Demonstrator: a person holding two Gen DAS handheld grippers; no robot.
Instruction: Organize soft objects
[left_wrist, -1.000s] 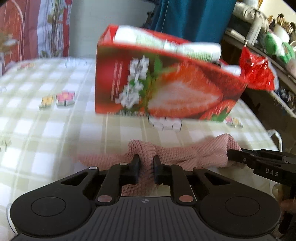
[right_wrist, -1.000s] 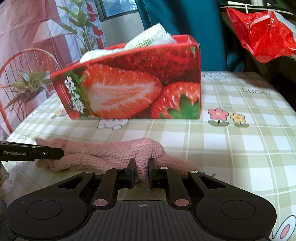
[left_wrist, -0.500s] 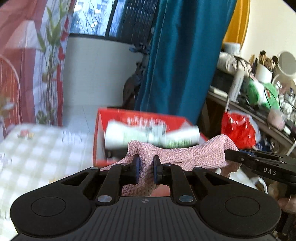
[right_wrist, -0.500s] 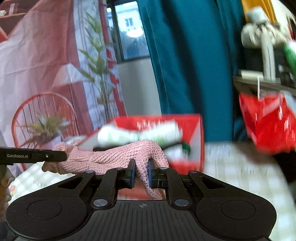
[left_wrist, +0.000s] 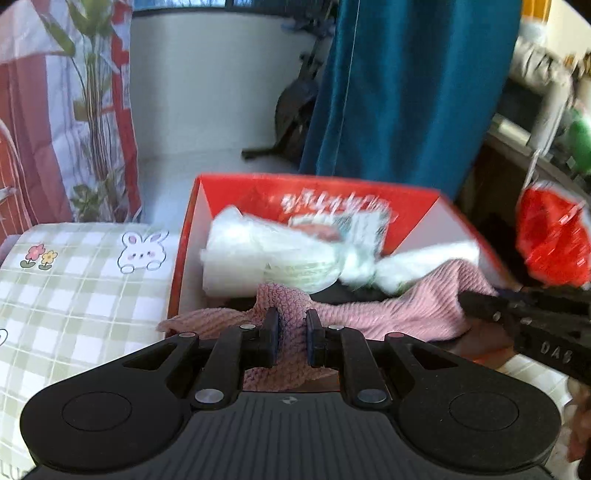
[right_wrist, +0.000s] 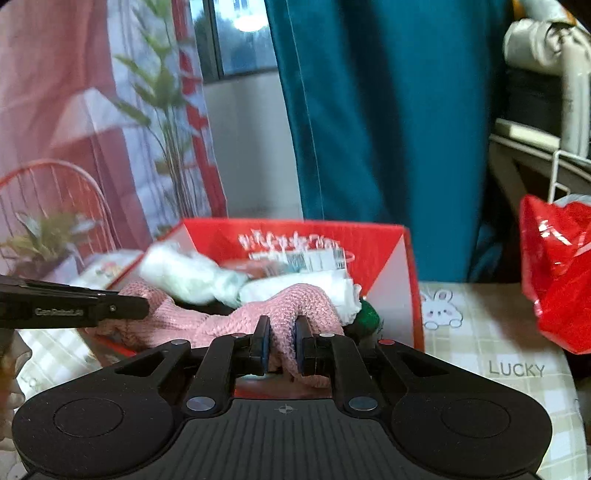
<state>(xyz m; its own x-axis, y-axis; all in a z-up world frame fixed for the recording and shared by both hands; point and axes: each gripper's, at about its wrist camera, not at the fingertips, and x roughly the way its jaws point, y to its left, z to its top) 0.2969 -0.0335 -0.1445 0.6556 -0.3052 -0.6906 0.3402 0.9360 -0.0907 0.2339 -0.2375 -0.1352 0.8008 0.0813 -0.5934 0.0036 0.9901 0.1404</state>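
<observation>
A pink knitted cloth (left_wrist: 391, 310) hangs stretched between my two grippers, over the open top of the red strawberry box (left_wrist: 236, 184). My left gripper (left_wrist: 290, 338) is shut on one end of the cloth. My right gripper (right_wrist: 282, 343) is shut on the other end of the pink cloth (right_wrist: 295, 302). Each gripper shows in the other's view: the right gripper (left_wrist: 476, 301) at the right edge, the left gripper (right_wrist: 142, 306) at the left edge. Inside the red box (right_wrist: 410, 258) lie white plastic-wrapped packs (left_wrist: 266, 258) and something green (right_wrist: 369, 314).
The box stands on a table with a green checked cloth (left_wrist: 74, 295) printed with bunnies and flowers. A red plastic bag (right_wrist: 557, 273) lies at the right. A teal curtain (right_wrist: 369, 129) hangs behind, with a cluttered shelf (left_wrist: 546, 122) at the far right.
Both grippers lifted the pink cloth off the table and carried it up and forward. It now hangs over the open top of the box, whose inside has come into view.
</observation>
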